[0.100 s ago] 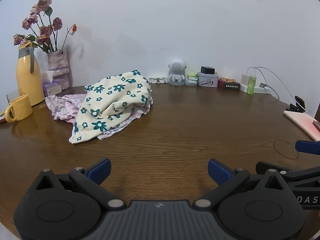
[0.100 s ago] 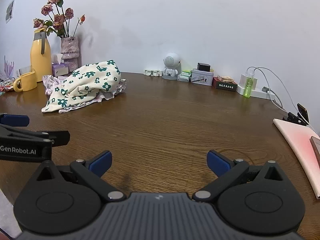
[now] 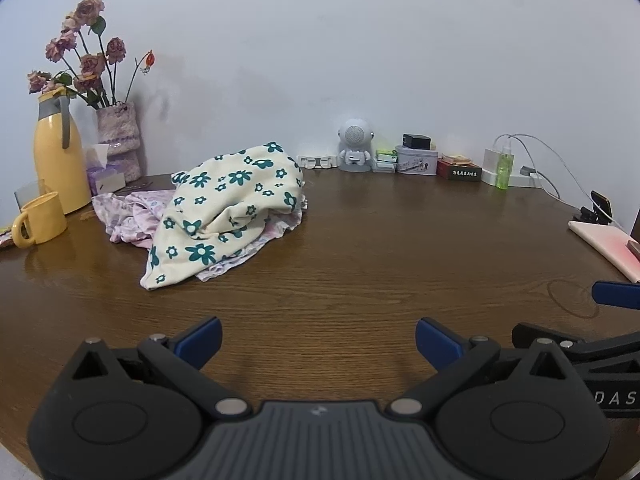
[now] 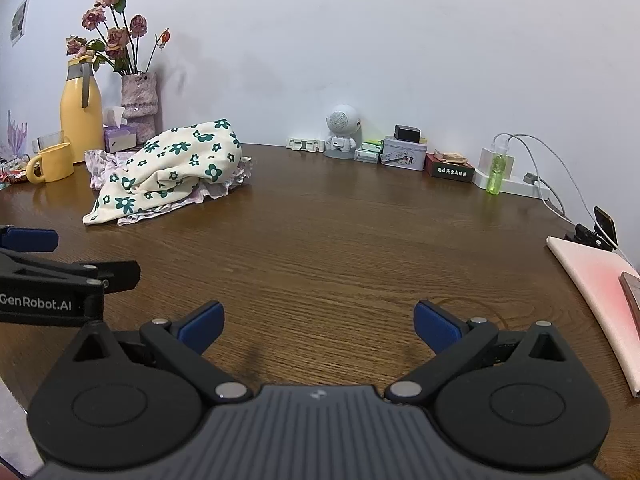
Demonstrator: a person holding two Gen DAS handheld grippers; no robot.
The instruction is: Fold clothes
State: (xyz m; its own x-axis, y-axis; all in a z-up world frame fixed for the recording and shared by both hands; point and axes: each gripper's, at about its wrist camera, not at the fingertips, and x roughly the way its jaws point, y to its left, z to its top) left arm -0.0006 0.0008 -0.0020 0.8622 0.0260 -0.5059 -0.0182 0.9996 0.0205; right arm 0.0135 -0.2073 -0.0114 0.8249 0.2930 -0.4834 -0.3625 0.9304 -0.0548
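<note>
We read "GenRobot.AI", white letters, on side of left gripper (image 4: 38, 276), left edge of right wrist view. We read "DAS", cut off by frame edge, on side of right gripper (image 3: 600, 364), lower right of left wrist view. Light characters on dark red box (image 4: 450, 168) too small to read.

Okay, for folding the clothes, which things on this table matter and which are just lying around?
Part of the job:
flowered cream garment, unfolded, lying on top
pink garment underneath it
left gripper, open, holding nothing
right gripper, open, holding nothing

Just lying about:
yellow mug
yellow jug
vase of flowers
tissue box
robot figurine
green bottle
pink notebook
</note>
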